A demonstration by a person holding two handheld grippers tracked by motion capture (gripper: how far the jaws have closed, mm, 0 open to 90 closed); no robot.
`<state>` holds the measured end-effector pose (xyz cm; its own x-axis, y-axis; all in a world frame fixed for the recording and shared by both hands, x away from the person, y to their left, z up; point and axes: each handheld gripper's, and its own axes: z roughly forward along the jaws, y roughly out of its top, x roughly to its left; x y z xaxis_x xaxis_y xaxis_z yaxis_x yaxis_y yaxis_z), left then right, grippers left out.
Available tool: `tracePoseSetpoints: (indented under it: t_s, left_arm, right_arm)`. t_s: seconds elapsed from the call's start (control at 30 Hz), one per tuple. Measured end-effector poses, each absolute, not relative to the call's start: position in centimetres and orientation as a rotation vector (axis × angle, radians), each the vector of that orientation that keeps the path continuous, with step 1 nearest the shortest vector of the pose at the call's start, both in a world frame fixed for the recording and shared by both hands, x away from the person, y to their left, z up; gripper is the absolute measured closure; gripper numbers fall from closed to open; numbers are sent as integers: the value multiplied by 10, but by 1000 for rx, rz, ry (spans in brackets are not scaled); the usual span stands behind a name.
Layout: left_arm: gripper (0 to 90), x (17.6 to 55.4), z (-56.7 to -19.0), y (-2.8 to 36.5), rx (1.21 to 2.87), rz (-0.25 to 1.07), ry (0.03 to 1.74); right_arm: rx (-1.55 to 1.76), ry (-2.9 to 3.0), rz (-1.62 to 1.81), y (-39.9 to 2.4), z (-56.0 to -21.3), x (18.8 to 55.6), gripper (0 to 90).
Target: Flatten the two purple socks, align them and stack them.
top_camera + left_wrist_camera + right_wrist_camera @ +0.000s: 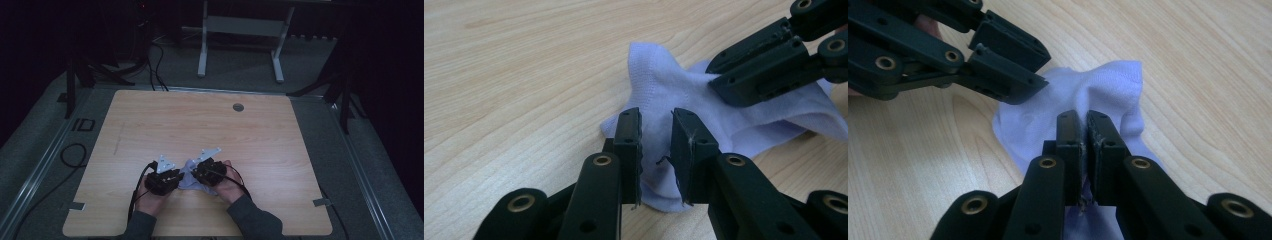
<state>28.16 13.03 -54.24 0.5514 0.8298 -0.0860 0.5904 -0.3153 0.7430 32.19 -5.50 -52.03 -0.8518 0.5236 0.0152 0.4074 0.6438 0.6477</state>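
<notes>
Both hands low over the pale sock [664,85]: right gripper [1083,125] pinches its fabric, left gripper [656,135] jaws apart astride it.

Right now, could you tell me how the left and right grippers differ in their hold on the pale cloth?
The left gripper stands open with the cloth between its jaws; the right gripper is pinched shut on a fold. In the high view the left sits nearer the table's front edge. Both are black, hand-held and meet at the cloth.

a dim room: light wooden table [150,120] on grey floor [240,65], white-legged desk frame [240,30] behind.
</notes>
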Motion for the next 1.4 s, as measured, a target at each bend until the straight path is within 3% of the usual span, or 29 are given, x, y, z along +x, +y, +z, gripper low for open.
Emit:
tracePoseSetpoints:
  t_s: [0.5, 0.73, 1.03, 1.4]
  left_arm:
    - [771, 288, -555, 121, 2132, 365, 1164]
    - [797, 288, -555, 121, 2133, 366, 1169]
    - [803, 287, -555, 120, 2135, 367, 1174]
    - [804, 287, -555, 120, 2133, 369, 1175]
  right_arm:
    - [746, 2724, 950, -52, -528, 321, 834]
    - [717, 2716, 1003, -56, -519, 318, 724]
    - [776, 2606, 1076, -88, -495, 324, 707]
    - [848, 2591, 1053, -123, -502, 314, 677]
